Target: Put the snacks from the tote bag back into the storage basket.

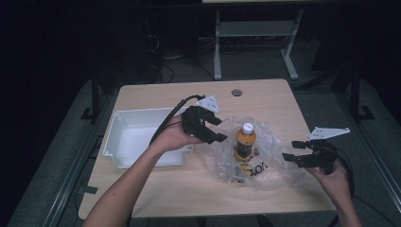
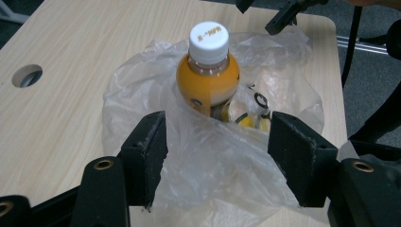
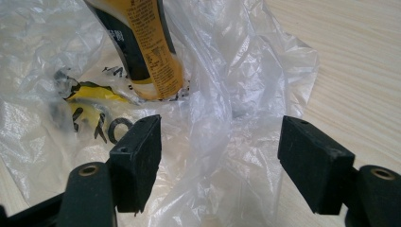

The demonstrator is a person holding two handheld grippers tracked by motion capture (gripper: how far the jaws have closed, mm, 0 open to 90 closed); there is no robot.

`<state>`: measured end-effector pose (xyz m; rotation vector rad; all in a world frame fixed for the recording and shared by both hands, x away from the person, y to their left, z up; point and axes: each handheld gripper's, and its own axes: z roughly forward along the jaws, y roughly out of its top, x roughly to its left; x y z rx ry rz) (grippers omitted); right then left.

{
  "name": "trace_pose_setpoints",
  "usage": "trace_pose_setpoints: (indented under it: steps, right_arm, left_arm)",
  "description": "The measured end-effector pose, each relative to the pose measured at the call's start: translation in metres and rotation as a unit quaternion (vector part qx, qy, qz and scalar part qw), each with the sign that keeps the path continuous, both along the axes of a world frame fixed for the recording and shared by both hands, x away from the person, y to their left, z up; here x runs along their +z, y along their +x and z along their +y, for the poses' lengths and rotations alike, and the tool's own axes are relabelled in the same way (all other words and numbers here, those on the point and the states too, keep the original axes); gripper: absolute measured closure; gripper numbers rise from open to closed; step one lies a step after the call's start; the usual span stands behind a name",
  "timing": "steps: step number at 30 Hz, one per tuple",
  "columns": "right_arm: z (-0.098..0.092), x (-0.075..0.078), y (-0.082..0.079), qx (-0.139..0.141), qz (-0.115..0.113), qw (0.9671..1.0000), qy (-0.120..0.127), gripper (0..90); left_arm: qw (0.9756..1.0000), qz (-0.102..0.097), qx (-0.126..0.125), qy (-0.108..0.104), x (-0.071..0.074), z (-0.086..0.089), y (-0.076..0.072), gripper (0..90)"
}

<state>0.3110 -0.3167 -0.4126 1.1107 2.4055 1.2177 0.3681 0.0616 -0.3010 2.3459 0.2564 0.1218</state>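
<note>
Upright, 1 orange bottle (image 1: 246, 142) stands in the clear bag (image 1: 272, 165); both grippers' fingers (image 2: 146, 146) gape, pinching nothing.

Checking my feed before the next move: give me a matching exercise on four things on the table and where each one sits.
Things:
1. orange drink bottle with white cap
2. clear crumpled plastic bag
3. white rectangular plastic tub
4. round hole in the wooden tabletop

Places:
A. at the table's left side, behind the left forearm
B. near the table's far edge
C. upright inside the bag
D. spread between the two open grippers

Pairs: 1-C, 2-D, 3-A, 4-B
</note>
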Motion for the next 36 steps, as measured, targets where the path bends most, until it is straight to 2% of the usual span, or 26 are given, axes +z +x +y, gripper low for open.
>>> trace_pose_setpoints:
  steps: [13,20,21,26,36]
  right_arm:
    - [-0.002,0.001,-0.001,0.000,-0.004,1.0000,0.001,29.4]
    - [-0.003,0.002,-0.001,-0.001,-0.005,1.0000,0.001,28.5]
    - [-0.003,0.002,-0.001,0.000,-0.005,1.0000,0.001,28.5]
    - [-0.003,0.002,0.000,0.000,-0.006,1.0000,0.001,27.6]
    - [-0.002,0.003,-0.001,0.000,-0.008,1.0000,0.000,26.5]
  left_arm:
    - [0.9998,-0.006,-0.016,0.009,0.003,-0.026,0.007,36.8]
    - [0.9997,-0.007,-0.021,0.014,0.003,-0.035,0.012,36.4]
    - [0.9998,-0.004,-0.017,0.009,0.002,-0.036,0.012,36.2]
    - [0.9995,-0.007,-0.023,0.021,0.002,-0.043,0.016,35.2]
    - [0.9993,-0.006,-0.027,0.024,-0.001,-0.055,0.021,34.5]
